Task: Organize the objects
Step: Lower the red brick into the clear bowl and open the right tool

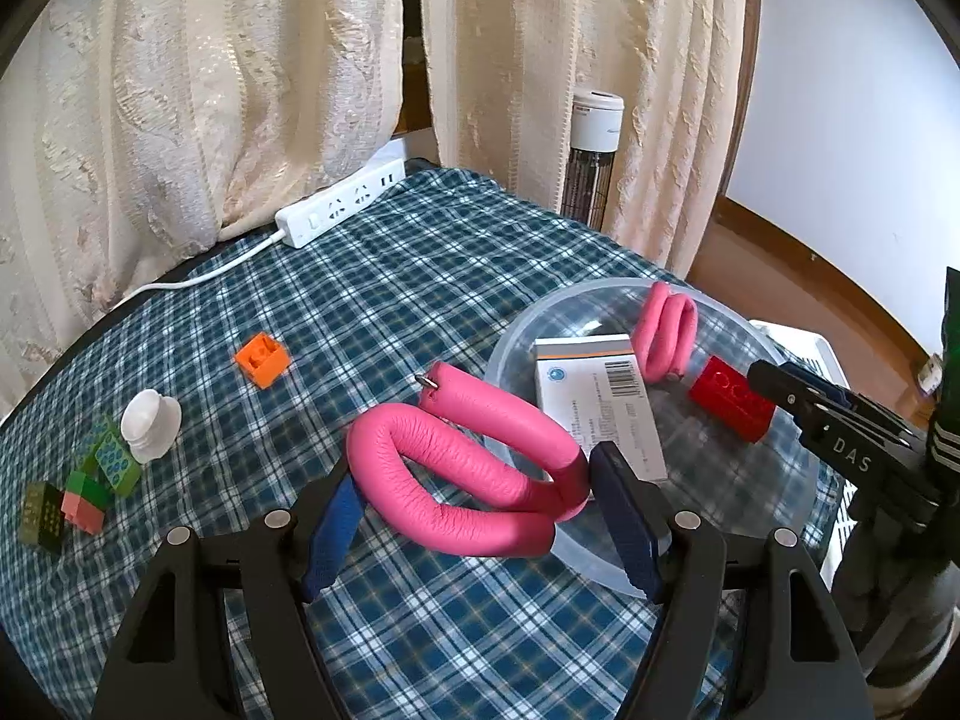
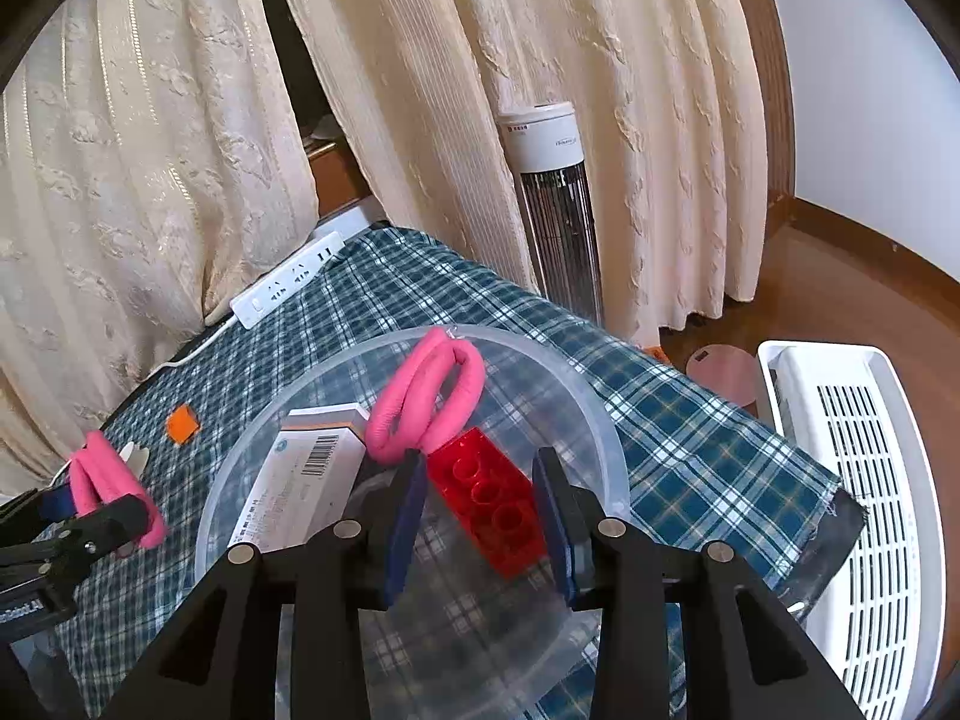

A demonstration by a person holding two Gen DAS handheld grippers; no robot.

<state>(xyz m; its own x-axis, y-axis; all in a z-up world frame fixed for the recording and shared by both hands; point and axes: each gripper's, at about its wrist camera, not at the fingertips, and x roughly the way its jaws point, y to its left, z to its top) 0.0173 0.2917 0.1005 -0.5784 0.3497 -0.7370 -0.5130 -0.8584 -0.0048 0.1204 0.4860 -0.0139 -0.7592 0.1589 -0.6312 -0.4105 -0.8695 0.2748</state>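
My left gripper (image 1: 480, 480) is shut on a bent pink foam roller (image 1: 462, 468) and holds it at the left rim of a clear plastic bowl (image 1: 780, 498). In the right wrist view the same roller (image 2: 108, 480) shows at the left. My right gripper (image 2: 480, 492) is shut on a red toy brick (image 2: 492, 504) and holds it over the bowl (image 2: 600, 420). Inside the bowl lie a white medicine box (image 1: 600, 396) and a second pink roller (image 1: 666, 330); both also show in the right wrist view, the box (image 2: 300, 480) and the roller (image 2: 426, 402).
On the checked tablecloth (image 1: 390, 276) lie an orange brick (image 1: 262, 359), a white bottle cap (image 1: 151, 425) and several green, pink and dark bricks (image 1: 78, 492). A white power strip (image 1: 339, 204) lies at the back. A white basket (image 2: 864, 498) and a tower heater (image 2: 558, 210) stand to the right.
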